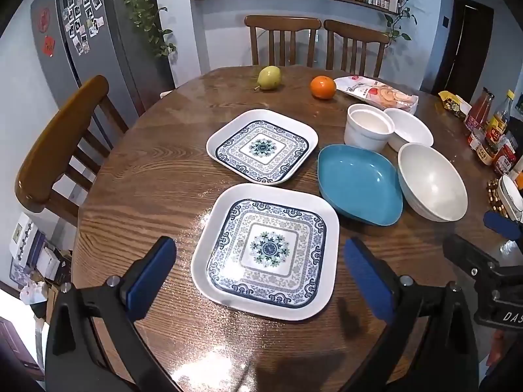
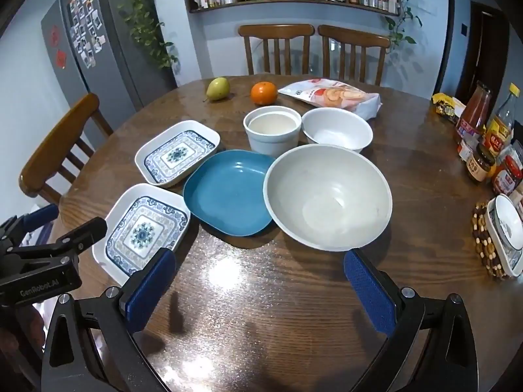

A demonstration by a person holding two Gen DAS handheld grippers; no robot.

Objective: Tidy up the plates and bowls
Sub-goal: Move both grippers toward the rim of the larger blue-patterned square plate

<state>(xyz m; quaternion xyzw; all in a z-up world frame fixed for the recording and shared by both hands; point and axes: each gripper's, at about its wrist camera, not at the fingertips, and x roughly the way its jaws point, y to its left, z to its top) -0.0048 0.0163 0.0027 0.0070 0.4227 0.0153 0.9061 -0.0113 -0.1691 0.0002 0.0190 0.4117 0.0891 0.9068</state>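
Observation:
Two square white plates with blue patterns lie on the round wooden table [image 1: 137, 196]: the near plate [image 1: 266, 251] [image 2: 142, 230] and the far plate [image 1: 262, 146] [image 2: 178, 153]. To their right sit a blue dish [image 1: 359, 183] [image 2: 228, 192], a large white bowl [image 1: 431, 181] [image 2: 327, 197], a smaller white bowl [image 1: 410, 127] [image 2: 336, 132] and a straight-sided white bowl [image 1: 367, 125] [image 2: 272, 130]. My left gripper [image 1: 261, 281] hangs open above the near plate, nothing between its fingers. My right gripper [image 2: 260, 289] is open over bare table in front of the large bowl.
A pear [image 1: 269, 77], an orange [image 1: 323, 87] and a snack bag [image 1: 376, 93] lie at the far side. Bottles and jars [image 2: 483, 140] line the right edge, with a small dish on a beaded mat [image 2: 506, 228]. Wooden chairs [image 1: 52, 150] surround the table.

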